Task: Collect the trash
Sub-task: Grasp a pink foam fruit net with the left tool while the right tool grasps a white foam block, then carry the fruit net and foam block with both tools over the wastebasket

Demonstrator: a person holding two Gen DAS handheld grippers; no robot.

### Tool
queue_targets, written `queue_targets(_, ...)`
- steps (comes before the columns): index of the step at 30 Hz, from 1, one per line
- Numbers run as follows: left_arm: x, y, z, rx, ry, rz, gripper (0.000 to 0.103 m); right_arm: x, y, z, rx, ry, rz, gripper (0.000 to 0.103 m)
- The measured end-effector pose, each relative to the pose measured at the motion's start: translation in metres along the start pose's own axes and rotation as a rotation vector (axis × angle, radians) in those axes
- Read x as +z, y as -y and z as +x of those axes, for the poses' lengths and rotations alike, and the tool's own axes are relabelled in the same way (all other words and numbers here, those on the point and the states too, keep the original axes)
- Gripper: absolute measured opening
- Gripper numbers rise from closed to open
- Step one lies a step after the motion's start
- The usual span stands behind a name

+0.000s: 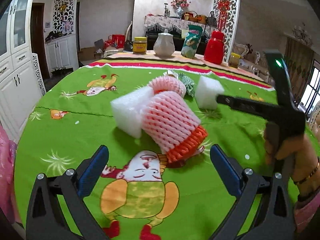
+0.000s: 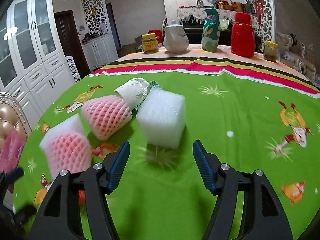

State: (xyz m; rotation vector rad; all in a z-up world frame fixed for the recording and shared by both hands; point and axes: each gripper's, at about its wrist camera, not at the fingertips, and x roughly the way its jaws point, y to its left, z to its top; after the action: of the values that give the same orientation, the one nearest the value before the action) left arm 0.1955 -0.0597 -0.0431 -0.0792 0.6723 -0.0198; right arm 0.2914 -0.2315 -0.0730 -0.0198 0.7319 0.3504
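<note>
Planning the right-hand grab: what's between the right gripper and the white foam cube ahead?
Only bare green tablecloth lies between right gripper and white foam cube, in the right wrist view.

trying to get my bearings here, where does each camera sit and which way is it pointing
Left wrist: sits on the left tongs, facing down across the green tablecloth at a pink foam net with a foam block beside it; its open blue-padded fingers show, plus the right hand with its tool.
Right wrist: sits on the right tongs, open, facing a white foam cube.
Shared: the trash pile, red flask and white teapot.
</note>
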Motion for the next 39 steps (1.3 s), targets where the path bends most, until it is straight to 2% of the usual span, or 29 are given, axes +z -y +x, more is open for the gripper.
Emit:
queue_targets(8, -0.001, 0.006, 0.018, 0.036, -0.050, -0.069, 0.098, 0.024, 0.001, 0.052, -0.045, -0.068, 0.015, 0.066)
queue_targets(10, 0.001, 0.010, 0.027, 0.045, -0.067, -0.093, 0.098, 0.023, 0.007, 0.053, -0.022, -0.085, 0.026, 0.053)
queue_targets(11, 0.002, 0.011, 0.031, 0.046, -0.072, -0.099, 0.098, 0.021, 0.009, 0.050, -0.003, -0.080, 0.034, 0.053)
queue_targets(14, 0.008, 0.017, 0.045, 0.068, -0.088, -0.119, 0.098, 0.014, 0.013, 0.025, -0.023, -0.034, 0.009, 0.053)
queue_targets(21, 0.028, 0.025, 0.083, 0.122, -0.129, -0.204, 0.097, -0.009, 0.035, -0.036, -0.008, 0.028, 0.034, 0.053)
queue_targets(23, 0.030, 0.025, 0.092, 0.120, -0.151, -0.220, 0.088, -0.016, 0.038, -0.048, -0.011, 0.032, 0.035, 0.053)
queue_targets(24, 0.030, 0.023, 0.096, 0.097, -0.163, -0.228, 0.069, -0.019, 0.038, -0.053, -0.010, 0.031, 0.036, 0.053)
queue_targets(25, 0.029, 0.022, 0.098, 0.076, -0.173, -0.233, 0.055, -0.022, 0.038, -0.056, -0.009, 0.031, 0.035, 0.053)
queue_targets(26, 0.028, 0.020, 0.097, 0.058, -0.169, -0.241, 0.050, -0.025, 0.036, -0.059, -0.009, 0.030, 0.032, 0.053)
queue_targets(28, 0.026, 0.019, 0.087, 0.027, -0.140, -0.223, 0.029, -0.032, 0.033, -0.064, -0.008, 0.029, 0.024, 0.053)
queue_targets(31, 0.019, 0.017, 0.074, -0.003, -0.123, -0.195, 0.022, -0.041, 0.028, -0.068, -0.001, 0.020, 0.015, 0.053)
queue_targets(39, -0.005, 0.008, 0.035, -0.079, -0.107, -0.160, 0.021, -0.055, 0.008, -0.080, 0.015, 0.001, -0.018, 0.053)
